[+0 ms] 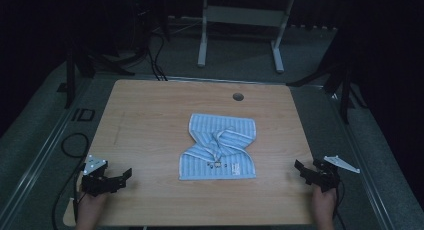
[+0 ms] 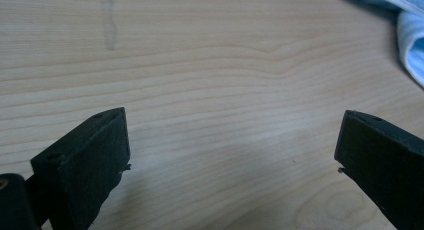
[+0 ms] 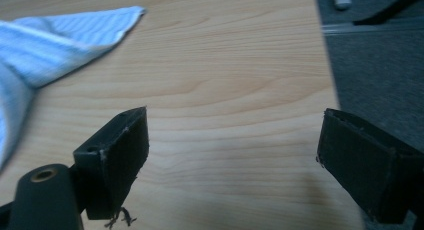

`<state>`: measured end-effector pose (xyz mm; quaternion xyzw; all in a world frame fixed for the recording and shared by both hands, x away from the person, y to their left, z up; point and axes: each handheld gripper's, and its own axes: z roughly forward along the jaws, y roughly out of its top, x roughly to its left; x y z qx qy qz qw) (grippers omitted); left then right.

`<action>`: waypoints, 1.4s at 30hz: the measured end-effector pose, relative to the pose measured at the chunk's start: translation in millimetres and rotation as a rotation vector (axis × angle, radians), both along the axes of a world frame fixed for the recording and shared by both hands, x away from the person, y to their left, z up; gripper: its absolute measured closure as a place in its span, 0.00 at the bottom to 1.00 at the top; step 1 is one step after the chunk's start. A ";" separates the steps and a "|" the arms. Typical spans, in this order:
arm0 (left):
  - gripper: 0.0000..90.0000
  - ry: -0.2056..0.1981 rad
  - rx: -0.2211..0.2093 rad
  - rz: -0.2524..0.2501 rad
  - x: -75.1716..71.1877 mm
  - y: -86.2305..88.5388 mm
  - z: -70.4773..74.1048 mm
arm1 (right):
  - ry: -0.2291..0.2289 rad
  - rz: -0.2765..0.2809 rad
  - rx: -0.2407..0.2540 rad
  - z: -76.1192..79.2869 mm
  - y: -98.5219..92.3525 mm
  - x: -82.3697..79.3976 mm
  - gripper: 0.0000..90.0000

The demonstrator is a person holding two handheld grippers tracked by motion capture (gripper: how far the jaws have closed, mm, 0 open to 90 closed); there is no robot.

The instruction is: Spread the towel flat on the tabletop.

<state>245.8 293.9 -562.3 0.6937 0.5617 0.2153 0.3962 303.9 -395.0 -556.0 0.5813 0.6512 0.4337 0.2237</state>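
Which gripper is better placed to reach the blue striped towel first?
Probably the right gripper: its open jaws point toward the towel, whose near corner lies closer to it. The left gripper, also open, sits slightly farther off near the table edge.

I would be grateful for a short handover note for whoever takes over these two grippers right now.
Left gripper: open, holding nothing, over the table's near left corner.
Right gripper: open, holding nothing, at the near right edge.
Blue striped towel: mid-table, crumpled, its middle bunched and twisted, apart from both grippers.
Done: nothing visible yet; the towel is untouched.
Left: probably reach in from both sides, take the towel's corners, then spread or fold it.
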 end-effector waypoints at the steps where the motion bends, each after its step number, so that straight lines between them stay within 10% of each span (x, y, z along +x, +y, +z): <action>1: 0.01 0.011 0.007 -0.013 0.0 -0.4 0.7 | -0.002 0.019 -0.003 0.2 0.9 -0.4 0.14; 10: 0.01 0.114 0.016 -0.126 5.0 7.8 9.9 | 0.053 0.167 -0.092 2.3 10.9 -1.3 0.15; 15: 0.01 0.208 0.171 -0.181 7.3 0.6 11.7 | 0.084 0.255 -0.165 10.7 17.6 -6.0 0.16; 23: 0.01 0.334 0.195 -0.246 14.7 -16.9 25.4 | 0.214 0.387 -0.210 19.4 34.5 3.0 0.15; 29: 0.01 0.324 0.233 -0.274 22.4 -31.4 27.6 | 0.326 0.482 -0.206 24.8 49.7 10.4 0.14; 42: 0.01 0.360 0.208 -0.418 48.0 -75.9 32.7 | 0.381 0.589 -0.257 39.1 78.4 31.8 0.15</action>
